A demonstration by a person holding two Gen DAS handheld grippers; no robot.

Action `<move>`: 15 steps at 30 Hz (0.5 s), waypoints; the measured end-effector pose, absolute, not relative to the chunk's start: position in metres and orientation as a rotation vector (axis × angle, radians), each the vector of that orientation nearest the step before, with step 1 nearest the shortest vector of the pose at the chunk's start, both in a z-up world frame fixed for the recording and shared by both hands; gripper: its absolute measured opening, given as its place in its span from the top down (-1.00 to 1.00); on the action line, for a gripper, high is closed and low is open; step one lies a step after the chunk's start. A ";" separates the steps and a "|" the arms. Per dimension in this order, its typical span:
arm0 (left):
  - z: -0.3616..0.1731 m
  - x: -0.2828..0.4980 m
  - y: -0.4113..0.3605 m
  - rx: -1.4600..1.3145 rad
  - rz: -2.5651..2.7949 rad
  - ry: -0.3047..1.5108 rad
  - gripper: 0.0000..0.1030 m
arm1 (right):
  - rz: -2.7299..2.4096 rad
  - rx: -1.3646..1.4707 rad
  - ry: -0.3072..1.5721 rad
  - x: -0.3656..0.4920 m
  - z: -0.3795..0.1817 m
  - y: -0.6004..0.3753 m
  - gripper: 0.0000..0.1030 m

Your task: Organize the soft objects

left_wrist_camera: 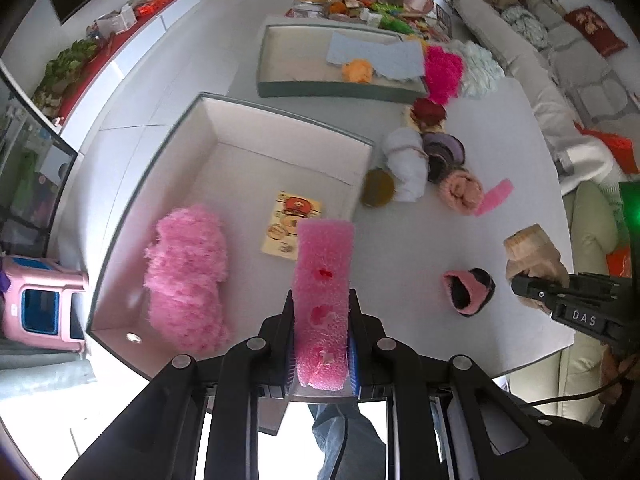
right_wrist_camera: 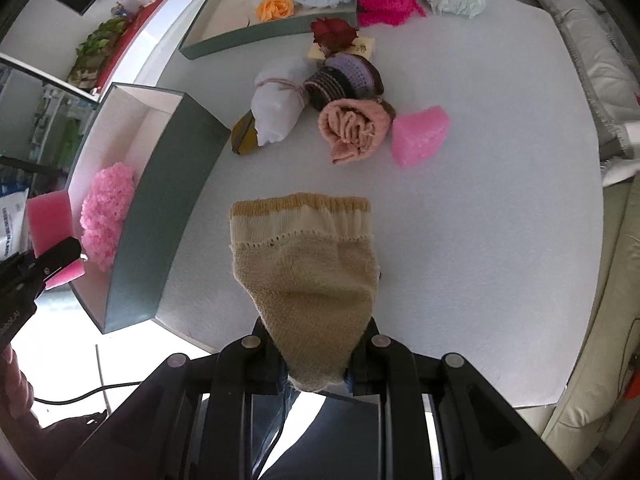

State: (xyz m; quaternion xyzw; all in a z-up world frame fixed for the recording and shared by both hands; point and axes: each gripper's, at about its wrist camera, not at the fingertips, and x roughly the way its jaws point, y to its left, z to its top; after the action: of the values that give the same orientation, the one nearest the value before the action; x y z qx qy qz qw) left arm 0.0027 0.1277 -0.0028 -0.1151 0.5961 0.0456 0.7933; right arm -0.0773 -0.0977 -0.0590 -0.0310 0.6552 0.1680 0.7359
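White counter (left_wrist_camera: 420,240), cluttered living room behind. Left wrist: left claw (left_wrist_camera: 322,320) clamped on pink foam strip (left_wrist_camera: 324,280), over near box (left_wrist_camera: 288,152); best dropped beside pink fluffy pad (left_wrist_camera: 186,276). Right wrist: right claw (right_wrist_camera: 316,356) pinching beige knit sock (right_wrist_camera: 308,272) above counter.

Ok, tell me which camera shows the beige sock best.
The right wrist view: the beige sock fills the middle of the frame, clamped in the right gripper, with its ribbed cuff and knit plain to see. The left wrist view shows it only small at the right edge, partly hidden by that gripper.
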 end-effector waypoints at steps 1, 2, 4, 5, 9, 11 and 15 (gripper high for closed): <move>-0.003 0.001 0.134 -0.253 0.103 1.280 0.59 | 0.367 -0.067 1.433 -0.077 -0.057 -0.094 0.58; -0.004 0.000 0.140 -0.262 0.109 1.277 0.59 | 0.363 -0.067 1.425 -0.077 -0.055 -0.089 0.58; -0.007 -0.003 0.154 -0.283 0.128 1.276 0.59 | 0.368 -0.064 1.413 -0.076 -0.050 -0.076 0.58; -0.008 -0.004 0.162 -0.301 0.139 1.275 0.59 | 0.374 -0.066 1.407 -0.075 -0.047 -0.069 0.58; -0.011 -0.012 0.186 -0.354 0.183 1.268 0.59 | 0.421 -0.099 1.380 -0.074 -0.034 -0.030 0.58; -0.012 -0.017 0.193 -0.358 0.201 1.260 0.59 | 0.451 -0.131 1.368 -0.074 -0.029 -0.009 0.58; -0.014 -0.024 0.201 -0.366 0.227 1.253 0.59 | 0.515 -0.191 1.362 -0.077 -0.022 0.029 0.58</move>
State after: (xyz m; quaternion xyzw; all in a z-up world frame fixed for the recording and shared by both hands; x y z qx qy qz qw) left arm -0.0243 0.2015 -0.0144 -0.1698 0.5815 0.1055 0.7886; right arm -0.0768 0.0291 -0.0218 -0.0872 0.6214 0.2348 0.7424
